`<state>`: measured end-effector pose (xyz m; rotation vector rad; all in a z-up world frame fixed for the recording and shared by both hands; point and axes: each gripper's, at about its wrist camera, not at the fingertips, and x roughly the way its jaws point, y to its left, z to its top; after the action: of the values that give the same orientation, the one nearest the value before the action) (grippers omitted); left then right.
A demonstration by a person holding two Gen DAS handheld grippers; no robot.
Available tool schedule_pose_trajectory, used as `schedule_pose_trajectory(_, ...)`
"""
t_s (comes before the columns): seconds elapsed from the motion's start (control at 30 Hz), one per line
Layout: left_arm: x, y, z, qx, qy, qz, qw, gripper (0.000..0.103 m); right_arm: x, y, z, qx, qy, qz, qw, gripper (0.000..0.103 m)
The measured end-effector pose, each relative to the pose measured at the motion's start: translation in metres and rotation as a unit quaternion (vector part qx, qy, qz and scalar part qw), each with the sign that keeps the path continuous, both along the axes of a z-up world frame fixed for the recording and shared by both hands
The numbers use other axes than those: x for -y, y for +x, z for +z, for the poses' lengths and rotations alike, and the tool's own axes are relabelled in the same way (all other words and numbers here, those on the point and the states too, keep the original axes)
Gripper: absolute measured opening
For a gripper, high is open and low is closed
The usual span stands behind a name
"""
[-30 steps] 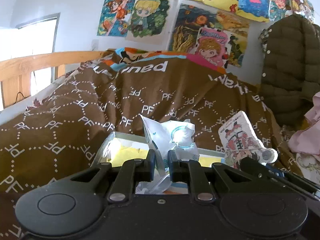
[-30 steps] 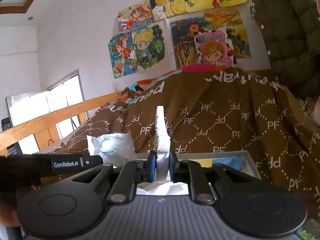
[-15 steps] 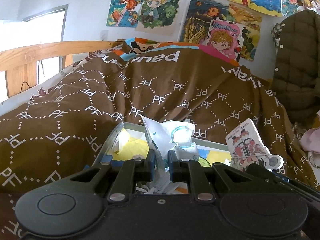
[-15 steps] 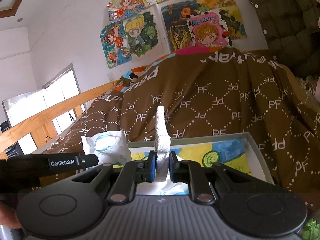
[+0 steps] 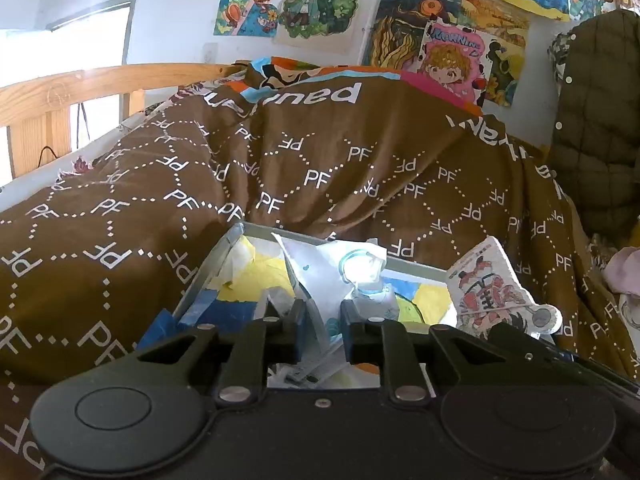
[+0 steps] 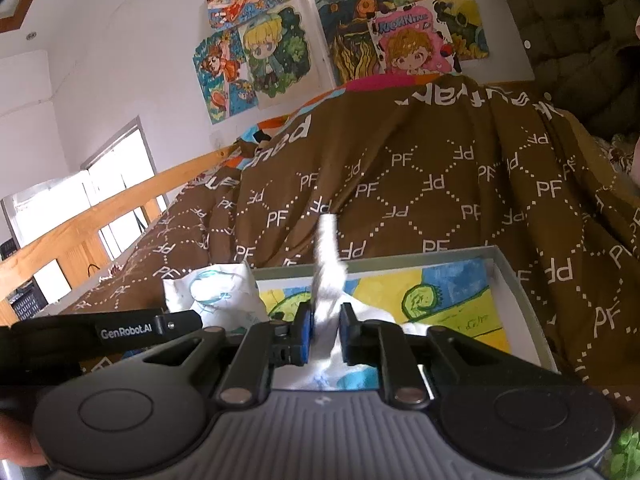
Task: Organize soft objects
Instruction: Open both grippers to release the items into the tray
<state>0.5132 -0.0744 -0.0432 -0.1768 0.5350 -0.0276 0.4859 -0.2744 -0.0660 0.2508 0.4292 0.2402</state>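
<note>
A crumpled white wrapper (image 5: pixel 344 268) with teal print stands between the fingers of my left gripper (image 5: pixel 323 312). Its jaws are opening, and a gap shows beside the thin sheet. The wrapper (image 6: pixel 212 292) also shows in the right wrist view. My right gripper (image 6: pixel 325 320) has its pads on a flat white soft piece (image 6: pixel 328 256), seen edge-on, and its jaws are opening too. The left wrist view shows that piece's red cartoon print (image 5: pixel 488 292). Both grippers hang over an open grey box (image 6: pixel 520 280) lined with a yellow and blue drawing. The box's near rim (image 5: pixel 224 252) lies on the quilt.
The box rests on a brown quilt (image 5: pixel 320 168) printed with white letters, on a bed with a wooden rail (image 5: pixel 100 80). An olive padded jacket (image 5: pixel 600 120) hangs at the right, with pink cloth (image 5: pixel 624 272) below it. Drawings cover the wall. A hand (image 6: pixel 16 448) shows at the lower left.
Both views have tipped down, so more of the box's inside shows. The left gripper's jaws stand wider around the wrapper. The white piece stays between the right pads.
</note>
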Motion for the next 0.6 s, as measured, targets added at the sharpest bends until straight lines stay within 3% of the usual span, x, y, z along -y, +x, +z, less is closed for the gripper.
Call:
schedule_pose_trajectory(0.1,-0.001,-0.002,-0.001,-0.007,-0.001,-0.001,1.0000,0.022,-0.001,0.001,-0.002,-0.012,-0.003,0.000,1.000,0.027)
schedule_pose_trajectory(0.2,-0.001,-0.006,0.001,-0.007,0.001,-0.003,1.0000,0.032,0.000,-0.001,-0.001,-0.020,-0.009,-0.003,1.000,0.036)
schedule_pose_trajectory(0.33,-0.005,-0.016,0.005,-0.003,-0.009,-0.001,1.0000,0.058,0.000,-0.011,0.006,-0.021,-0.019,-0.006,1.000,0.053)
schedule_pose_trajectory(0.6,-0.021,-0.060,0.023,0.020,-0.024,0.016,0.9994,0.084,0.001,-0.052,0.034,-0.005,-0.046,-0.021,0.999,0.080)
